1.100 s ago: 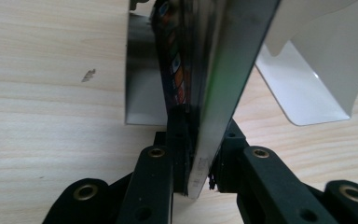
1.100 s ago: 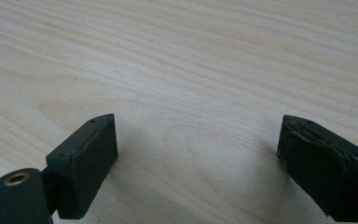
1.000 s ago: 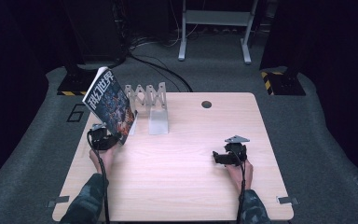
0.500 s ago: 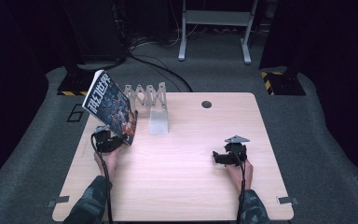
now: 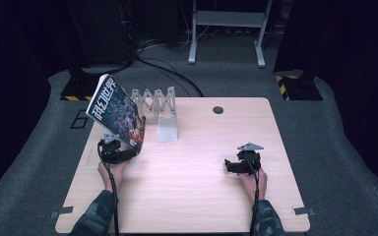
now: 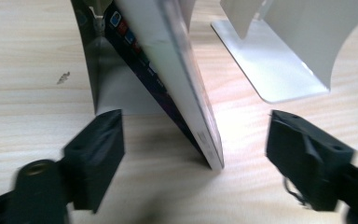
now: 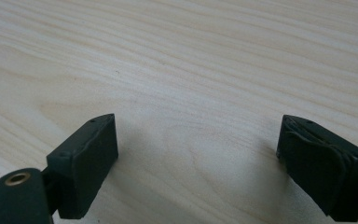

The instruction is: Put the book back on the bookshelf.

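The book stands tilted on its lower corner at the left of the table, leaning away from the white rack just beside it. The left gripper sits at the book's base with jaws spread wide; in the left gripper view the book's lower edge lies between the jaws, touching neither. The right gripper rests on bare table at the right, well apart, jaws wide and empty.
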`<state>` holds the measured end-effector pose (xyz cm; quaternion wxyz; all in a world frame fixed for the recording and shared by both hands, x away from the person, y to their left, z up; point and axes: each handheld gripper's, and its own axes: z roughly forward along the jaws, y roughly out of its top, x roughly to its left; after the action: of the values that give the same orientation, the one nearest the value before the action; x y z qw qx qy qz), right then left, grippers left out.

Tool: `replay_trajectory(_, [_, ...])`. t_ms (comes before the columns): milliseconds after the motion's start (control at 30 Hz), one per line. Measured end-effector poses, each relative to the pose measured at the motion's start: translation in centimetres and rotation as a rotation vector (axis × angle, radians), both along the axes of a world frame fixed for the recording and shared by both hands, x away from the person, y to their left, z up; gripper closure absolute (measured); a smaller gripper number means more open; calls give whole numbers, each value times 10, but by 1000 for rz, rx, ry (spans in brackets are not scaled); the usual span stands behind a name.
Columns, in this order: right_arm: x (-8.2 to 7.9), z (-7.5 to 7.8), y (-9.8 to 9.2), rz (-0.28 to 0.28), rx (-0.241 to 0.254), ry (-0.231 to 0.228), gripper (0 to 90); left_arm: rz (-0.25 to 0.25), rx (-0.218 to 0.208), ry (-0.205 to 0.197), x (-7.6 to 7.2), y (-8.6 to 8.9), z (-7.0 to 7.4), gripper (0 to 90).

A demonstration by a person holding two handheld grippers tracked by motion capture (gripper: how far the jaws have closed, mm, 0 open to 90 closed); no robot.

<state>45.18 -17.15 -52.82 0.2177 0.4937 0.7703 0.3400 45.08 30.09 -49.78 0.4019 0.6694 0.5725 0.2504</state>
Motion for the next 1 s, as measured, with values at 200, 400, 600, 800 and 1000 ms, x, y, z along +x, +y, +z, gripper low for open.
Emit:
replay_trajectory(200, [0, 0, 0, 0, 0, 0, 117, -39, 54, -13, -18, -2, 10, 81])
replay_trajectory(400, [0, 0, 0, 0, 0, 0, 116, -84, 81, -7, -40, -4, 10, 47])
replay_trajectory(600, [0, 0, 0, 0, 0, 0, 117, -111, 130, 28, -60, -4, 0, 30])
replay_trajectory(800, [0, 0, 0, 0, 0, 0, 116, -127, 174, 73, -76, -3, -17, 16])
replay_trajectory(1000, [0, 0, 0, -1, 1, 0, 118, -132, 184, 109, -83, -2, -34, 8])
